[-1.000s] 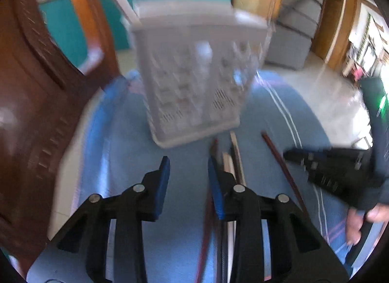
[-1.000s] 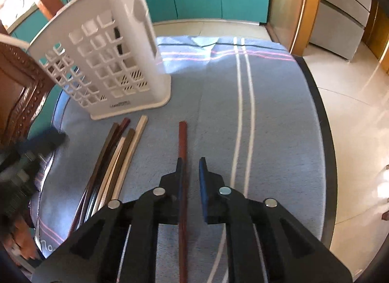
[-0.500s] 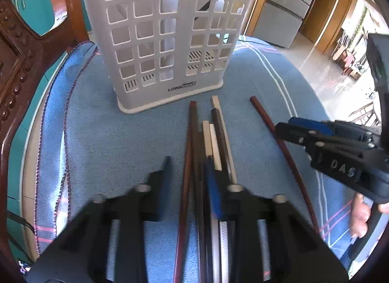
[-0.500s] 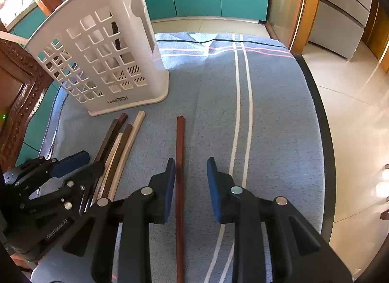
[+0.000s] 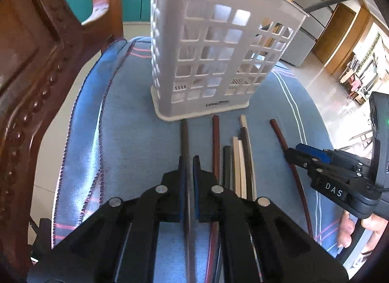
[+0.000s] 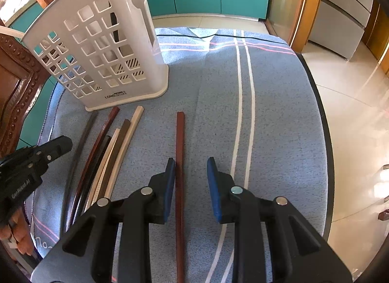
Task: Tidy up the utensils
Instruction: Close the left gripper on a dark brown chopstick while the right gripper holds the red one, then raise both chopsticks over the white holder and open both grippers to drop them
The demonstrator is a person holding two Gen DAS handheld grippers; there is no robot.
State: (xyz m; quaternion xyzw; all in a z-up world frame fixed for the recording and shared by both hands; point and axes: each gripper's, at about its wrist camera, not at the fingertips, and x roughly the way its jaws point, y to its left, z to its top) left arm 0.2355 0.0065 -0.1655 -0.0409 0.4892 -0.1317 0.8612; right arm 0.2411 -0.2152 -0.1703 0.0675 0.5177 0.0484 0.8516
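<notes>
A white slotted utensil basket [image 5: 214, 59] stands upright on the blue cloth; it also shows in the right wrist view [image 6: 102, 49]. My left gripper [image 5: 187, 161] is shut on a dark brown chopstick [image 5: 184, 137] whose tip points at the basket's base. Several more chopsticks [image 5: 239, 161], brown and cream, lie side by side to its right. My right gripper [image 6: 190, 163] is open, its jaws either side of a lone reddish-brown chopstick [image 6: 180, 141] that lies on the cloth. The left gripper also shows in the right wrist view [image 6: 53, 148].
A carved wooden chair back [image 5: 36, 64] stands close on the left. The blue striped cloth [image 6: 267, 112] covers the round table, whose dark edge [image 6: 325, 137] curves on the right. A dark utensil [image 6: 114, 27] stands inside the basket.
My left gripper swung down to the chopstick bundle and shut on the leftmost dark chopstick. My right gripper opened wider over the lone reddish chopstick.
</notes>
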